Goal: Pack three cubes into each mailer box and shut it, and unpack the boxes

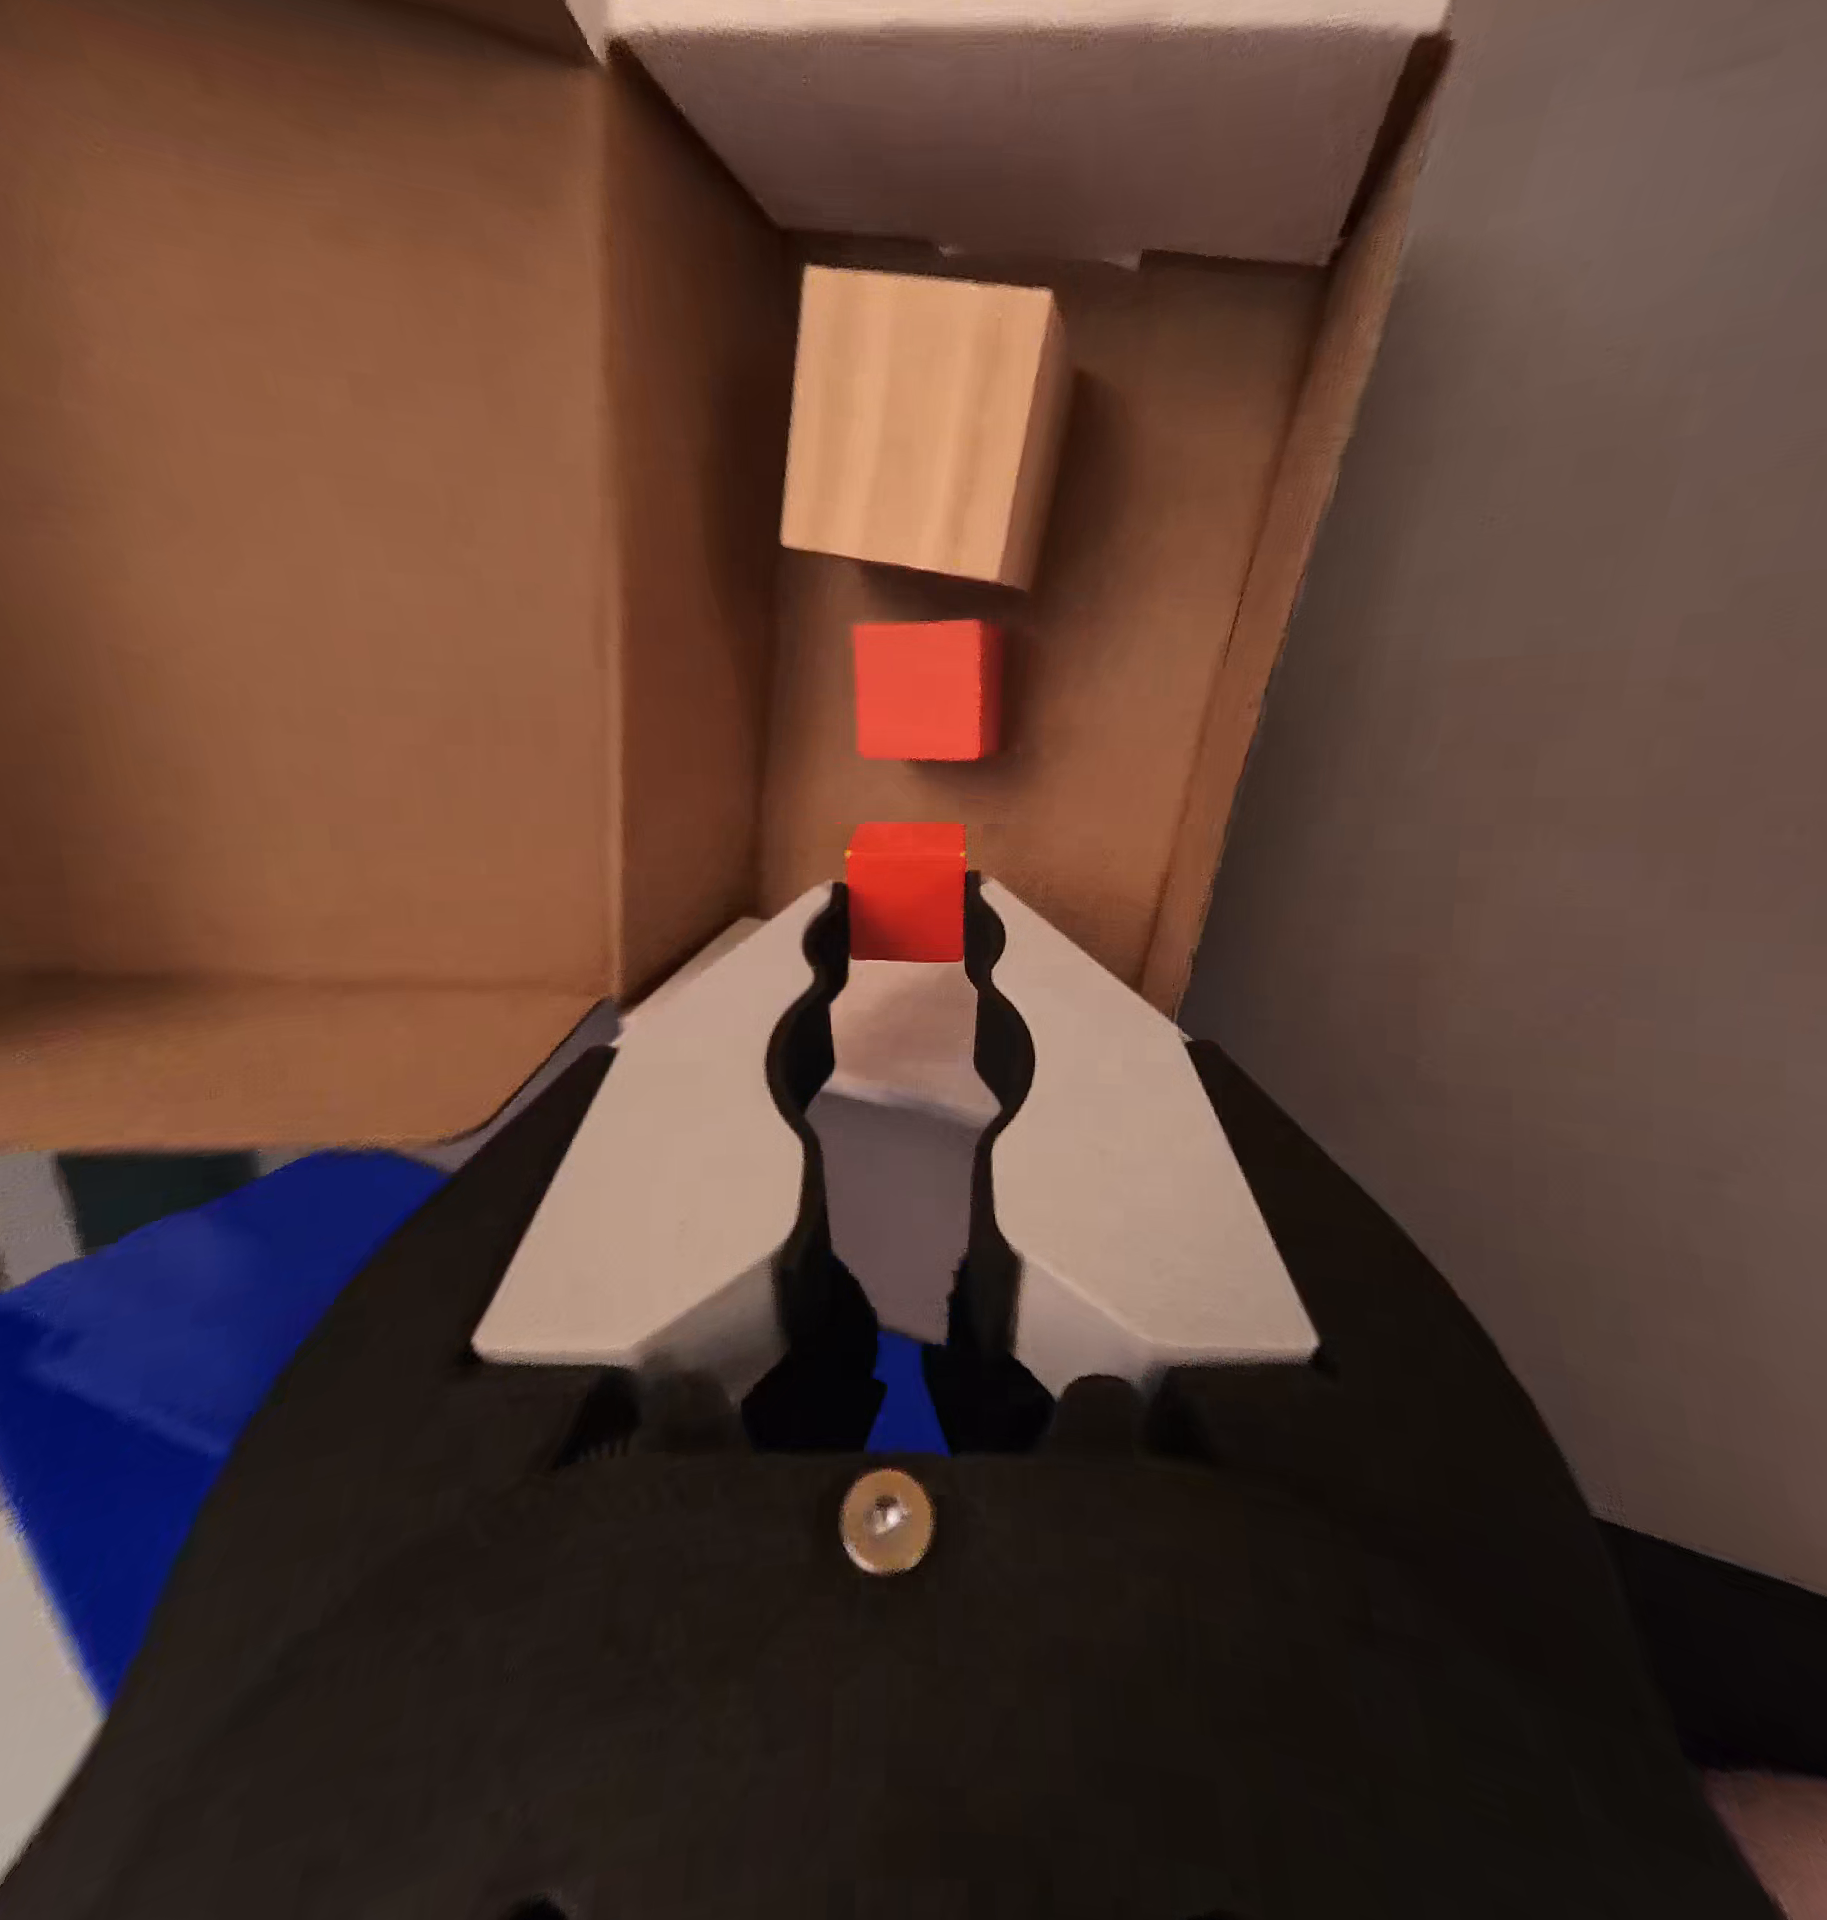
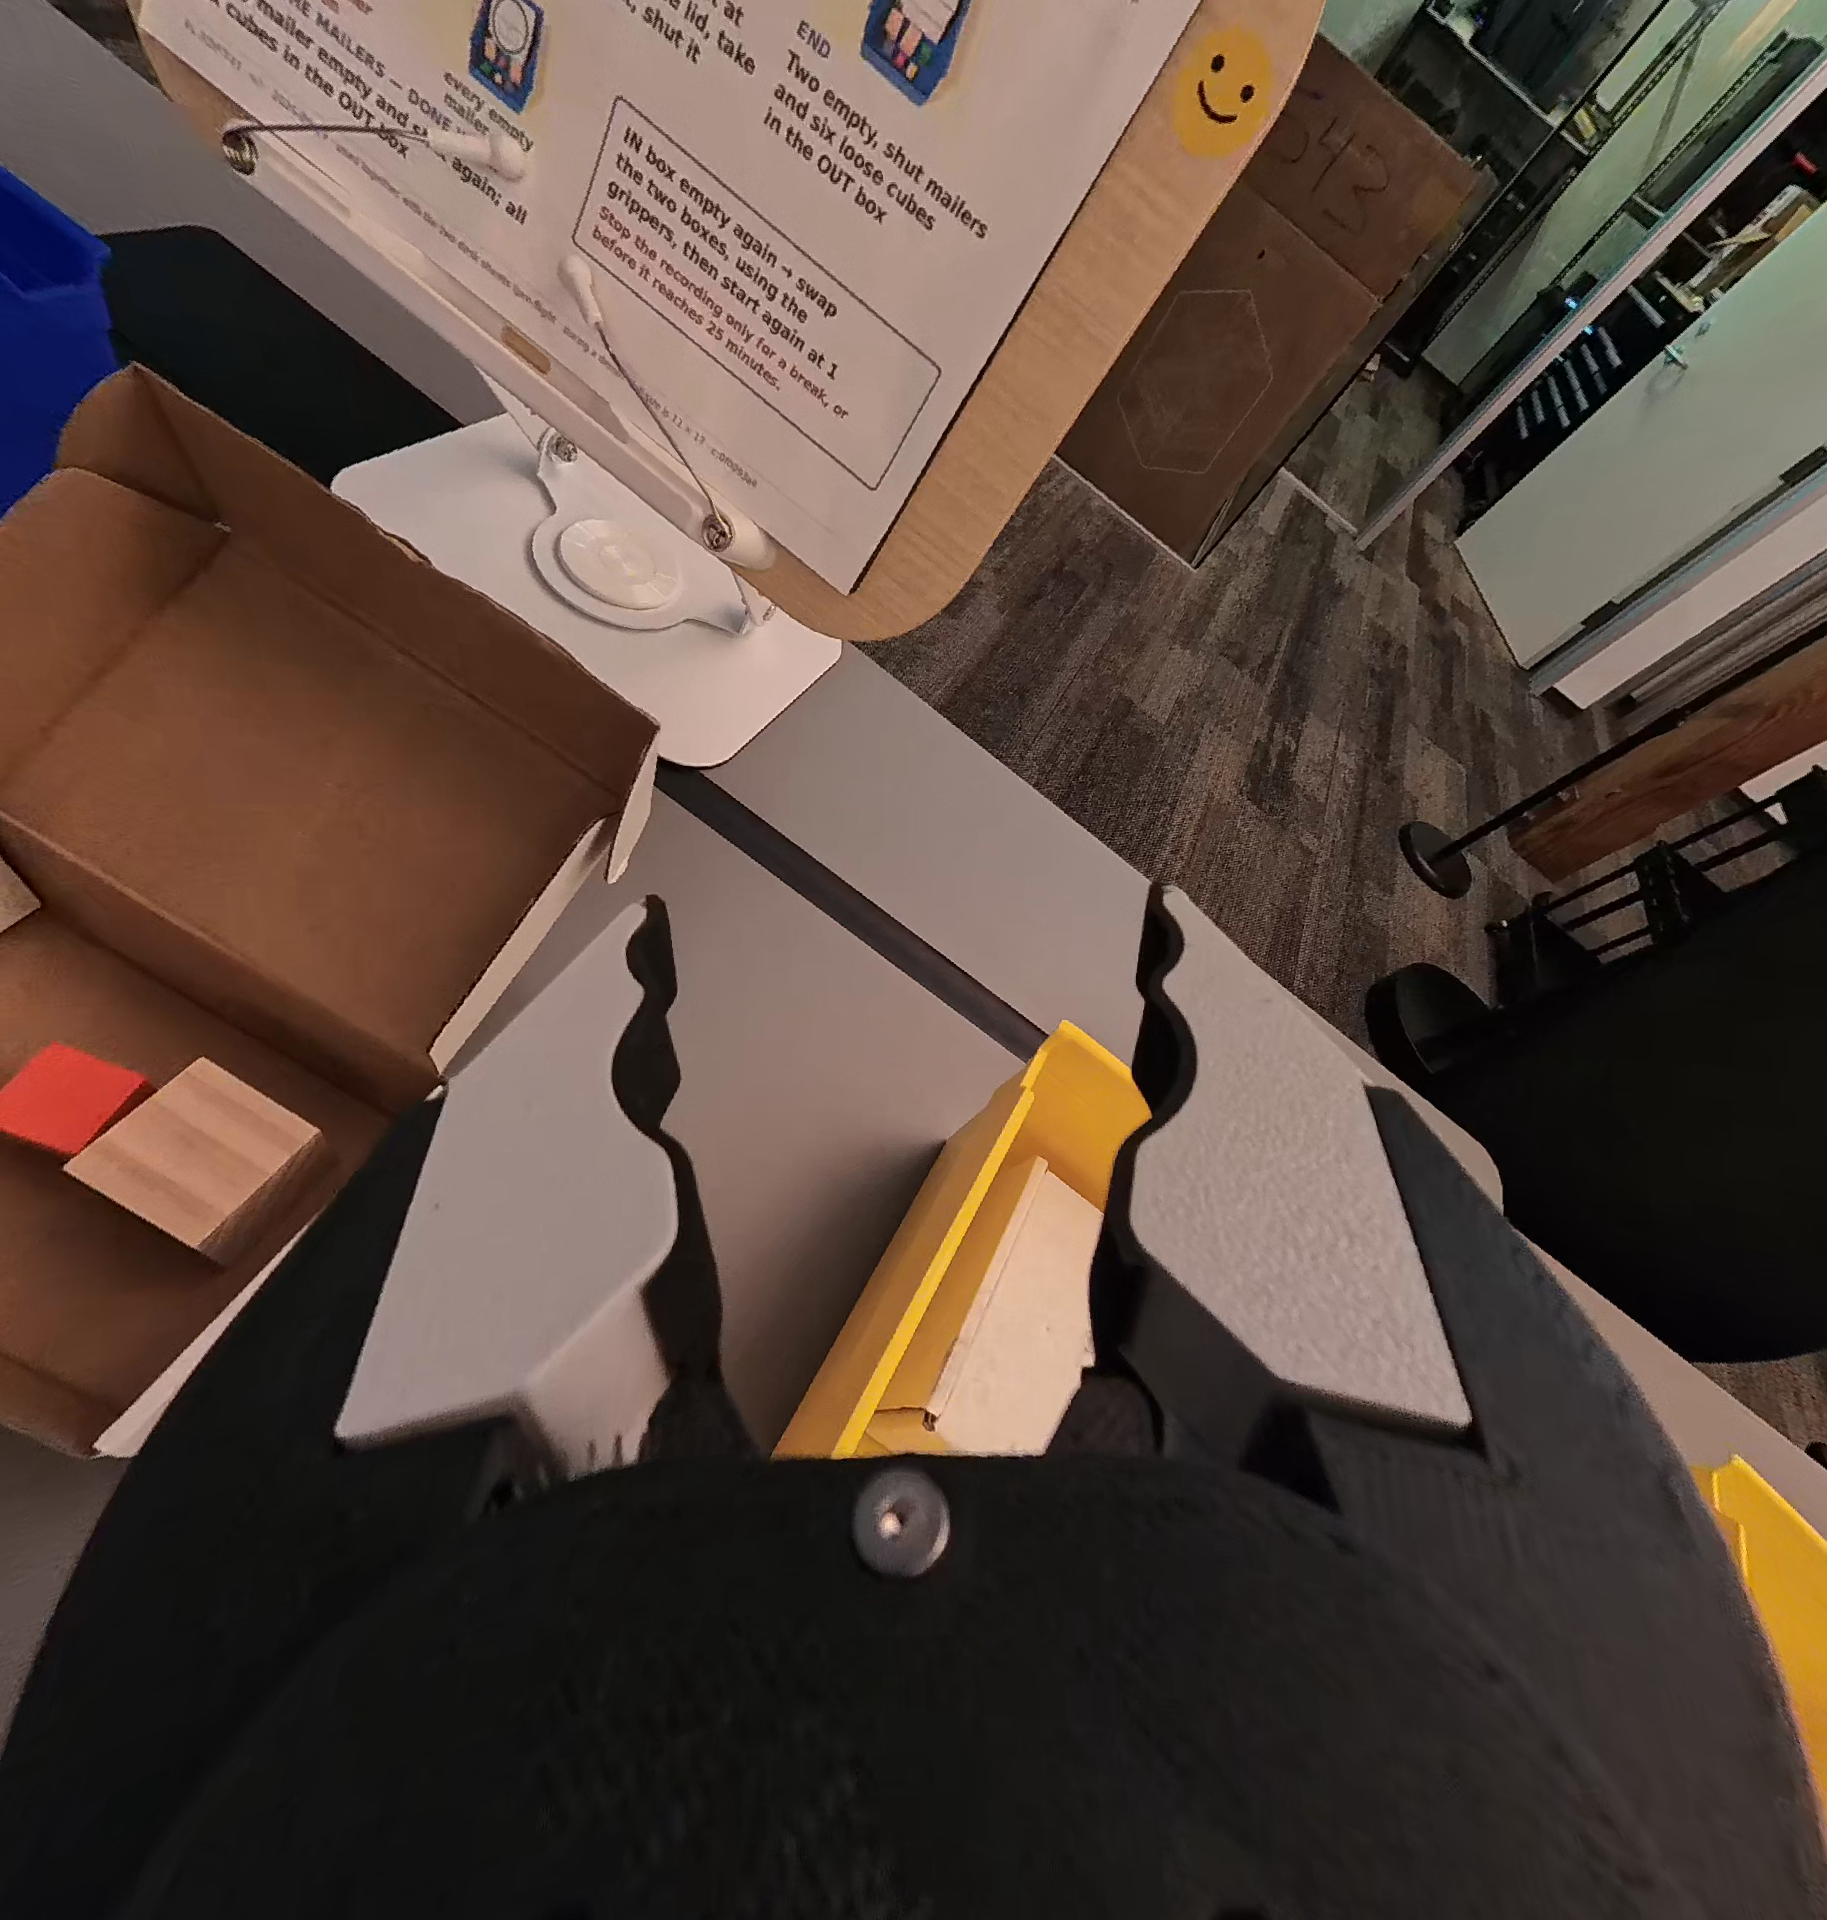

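My left gripper (image 1: 906, 902) is shut on a small red cube (image 1: 906, 894) and holds it inside the open brown mailer box (image 1: 1252, 623), near its front end. On the box floor beyond it lie a second red cube (image 1: 927, 691) and a larger bare wooden cube (image 1: 924, 421). In the right wrist view the same mailer box (image 2: 265, 790) stands at the left with its lid up, and the red cube (image 2: 57, 1096) and the wooden cube (image 2: 197, 1153) show inside. My right gripper (image 2: 904, 914) is open and empty over the grey table (image 2: 888, 831), to the right of the box.
A yellow bin (image 2: 976, 1216) with a pale flat box in it lies under my right gripper. A blue bin (image 1: 140, 1382) sits at the left, also in the right wrist view (image 2: 15, 343). An instruction board on a white stand (image 2: 618, 582) stands behind the mailer. The table edge drops to carpet on the right.
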Tool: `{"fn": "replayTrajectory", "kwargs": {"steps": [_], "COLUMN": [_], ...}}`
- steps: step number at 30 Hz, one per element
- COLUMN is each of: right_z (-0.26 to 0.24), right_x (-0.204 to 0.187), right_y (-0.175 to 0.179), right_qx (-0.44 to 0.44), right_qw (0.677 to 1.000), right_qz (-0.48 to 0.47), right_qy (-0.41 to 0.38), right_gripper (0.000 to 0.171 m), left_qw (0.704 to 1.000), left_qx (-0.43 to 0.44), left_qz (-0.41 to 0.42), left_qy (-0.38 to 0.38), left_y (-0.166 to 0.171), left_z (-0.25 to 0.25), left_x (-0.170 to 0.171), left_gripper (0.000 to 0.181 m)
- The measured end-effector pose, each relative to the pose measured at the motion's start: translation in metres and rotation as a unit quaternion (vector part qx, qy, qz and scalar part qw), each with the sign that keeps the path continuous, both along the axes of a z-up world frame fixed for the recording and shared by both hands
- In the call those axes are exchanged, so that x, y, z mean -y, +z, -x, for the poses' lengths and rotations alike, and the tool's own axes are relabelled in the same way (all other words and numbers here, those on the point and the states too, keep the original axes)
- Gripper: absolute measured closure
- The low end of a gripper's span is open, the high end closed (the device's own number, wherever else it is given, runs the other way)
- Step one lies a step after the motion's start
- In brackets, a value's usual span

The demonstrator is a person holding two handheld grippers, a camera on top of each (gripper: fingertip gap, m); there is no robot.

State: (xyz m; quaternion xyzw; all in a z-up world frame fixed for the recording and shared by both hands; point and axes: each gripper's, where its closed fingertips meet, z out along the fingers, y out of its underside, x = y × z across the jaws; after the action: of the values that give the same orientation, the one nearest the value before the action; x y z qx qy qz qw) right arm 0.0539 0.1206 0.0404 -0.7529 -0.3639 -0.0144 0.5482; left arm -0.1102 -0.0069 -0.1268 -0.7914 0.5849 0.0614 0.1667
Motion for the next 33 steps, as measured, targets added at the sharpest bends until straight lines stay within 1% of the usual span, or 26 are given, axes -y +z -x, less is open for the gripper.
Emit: {"fn": "replayTrajectory", "kwargs": {"steps": [1, 5, 8, 12, 17, 23, 33], "right_z": [0.000, -0.001, 0.000, 0.003, 0.007, 0.006, 0.003], "right_x": [0.000, -0.001, -0.001, -0.001, -0.001, -0.003, -0.003], "right_y": [0.000, -0.001, -0.001, -0.004, -0.012, -0.014, -0.013], "right_qx": [-0.002, -0.004, -0.004, 0.000, 0.013, 0.016, 0.013], "right_qw": [1.000, 1.000, 1.000, 1.000, 1.000, 1.000, 1.000], "right_qz": [0.000, 0.004, 0.006, 0.009, 0.017, 0.020, 0.023], "right_qy": [0.000, 0.001, 0.003, 0.007, 0.008, 0.006, 0.005], "right_gripper": [0.081, 0.081, 0.081, 0.081, 0.081, 0.082, 0.081], "left_qw": [1.000, 0.999, 0.999, 0.999, 0.999, 0.996, 0.993], "left_qx": [-0.002, -0.004, 0.011, 0.002, -0.021, -0.087, -0.110], "left_qz": [0.015, 0.042, 0.045, 0.043, 0.037, 0.032, 0.041], "left_qy": [0.005, 0.013, 0.009, 0.003, 0.001, -0.020, -0.026], "left_y": [-0.008, -0.023, -0.022, -0.023, -0.025, -0.028, -0.033], "left_z": [0.000, 0.001, -0.002, -0.003, -0.001, 0.001, -0.002], "left_x": [0.000, -0.002, -0.002, -0.001, -0.001, -0.001, -0.002], "left_gripper": [0.161, 0.161, 0.162, 0.162, 0.161, 0.161, 0.161]}}
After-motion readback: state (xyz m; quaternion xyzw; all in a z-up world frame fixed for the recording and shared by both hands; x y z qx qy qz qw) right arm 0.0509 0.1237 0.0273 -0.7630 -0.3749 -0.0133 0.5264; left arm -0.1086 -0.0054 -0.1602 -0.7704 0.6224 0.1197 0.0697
